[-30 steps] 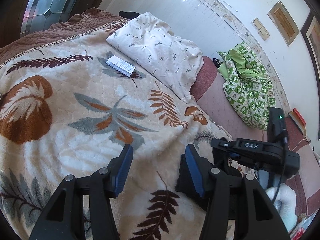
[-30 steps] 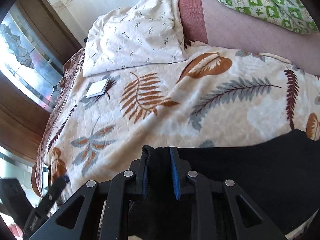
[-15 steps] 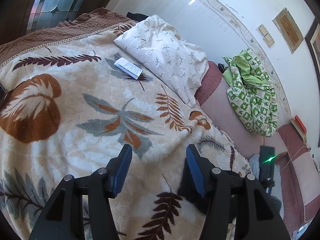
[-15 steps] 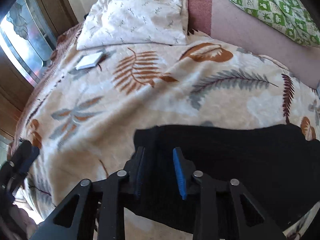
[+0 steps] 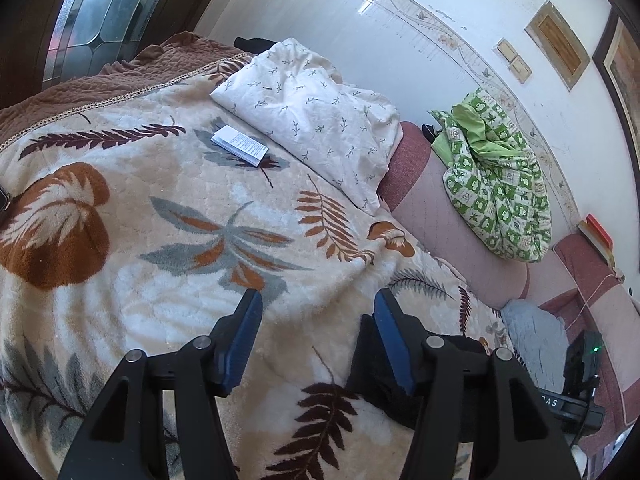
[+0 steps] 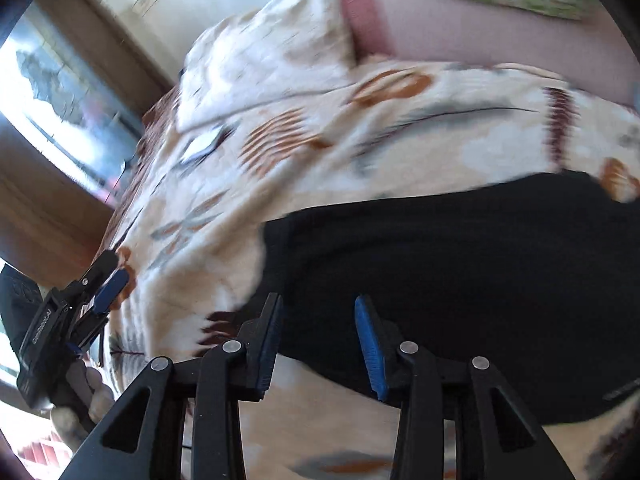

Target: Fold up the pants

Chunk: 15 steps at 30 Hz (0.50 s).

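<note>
Black pants (image 6: 460, 264) lie flat on the leaf-patterned blanket (image 6: 320, 168); the right wrist view is blurred by motion. My right gripper (image 6: 318, 320) is open and empty, above the pants' near left edge. My left gripper (image 5: 316, 320) is open and empty over the blanket (image 5: 160, 240); a bit of the black pants (image 5: 372, 376) shows behind its right finger. The left gripper also shows in the right wrist view (image 6: 108, 284) at the far left. The right gripper's body shows in the left wrist view (image 5: 576, 396) at the lower right.
A white pillow (image 5: 316, 116) and a small booklet (image 5: 240, 146) lie at the head of the bed. A green patterned cloth (image 5: 496, 184) sits on a pink cushion (image 5: 448, 232) against the wall. A stained-glass window (image 5: 104, 12) is at the left.
My right gripper has let go of the pants, opened and pulled back to the right. The pants now lie flat. The left gripper has stayed open and shifted slightly.
</note>
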{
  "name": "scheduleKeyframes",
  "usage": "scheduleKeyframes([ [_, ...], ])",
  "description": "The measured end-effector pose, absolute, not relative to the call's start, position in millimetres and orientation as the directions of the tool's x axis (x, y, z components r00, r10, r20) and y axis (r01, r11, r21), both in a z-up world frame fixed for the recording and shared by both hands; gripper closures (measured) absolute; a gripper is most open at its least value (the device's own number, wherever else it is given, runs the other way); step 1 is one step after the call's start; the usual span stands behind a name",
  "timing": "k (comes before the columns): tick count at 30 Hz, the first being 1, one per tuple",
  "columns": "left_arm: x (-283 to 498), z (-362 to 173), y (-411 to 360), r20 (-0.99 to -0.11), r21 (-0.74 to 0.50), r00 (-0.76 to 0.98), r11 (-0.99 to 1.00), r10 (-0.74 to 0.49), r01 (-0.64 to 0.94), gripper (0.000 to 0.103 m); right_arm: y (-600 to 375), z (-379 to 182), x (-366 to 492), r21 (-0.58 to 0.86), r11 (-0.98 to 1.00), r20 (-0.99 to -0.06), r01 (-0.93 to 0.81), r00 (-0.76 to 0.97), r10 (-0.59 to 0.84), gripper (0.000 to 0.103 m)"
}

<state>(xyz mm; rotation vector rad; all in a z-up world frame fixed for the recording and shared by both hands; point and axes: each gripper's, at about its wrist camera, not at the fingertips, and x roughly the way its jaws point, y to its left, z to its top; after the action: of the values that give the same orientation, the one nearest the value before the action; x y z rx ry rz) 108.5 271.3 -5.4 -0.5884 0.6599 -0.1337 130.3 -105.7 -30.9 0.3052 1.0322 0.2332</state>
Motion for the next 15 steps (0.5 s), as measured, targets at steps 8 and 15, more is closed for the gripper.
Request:
scheduleKeyframes([
  [8,100.5,-1.8,244.0,-0.533,-0.5,0.791,0.866,-0.301,-0.008,0.043,-327.5,-84.4,87.5,0.18,0.904,-0.9,0.388,0.435,-0.008,0.062],
  [15,105.2,-16.1,224.6,-0.556,-0.522,0.747,0.853,-0.365,0.028,0.042,-344.1,-67.5,57.1,0.146,0.906,-0.89,0.397,0.453,-0.056,0.065],
])
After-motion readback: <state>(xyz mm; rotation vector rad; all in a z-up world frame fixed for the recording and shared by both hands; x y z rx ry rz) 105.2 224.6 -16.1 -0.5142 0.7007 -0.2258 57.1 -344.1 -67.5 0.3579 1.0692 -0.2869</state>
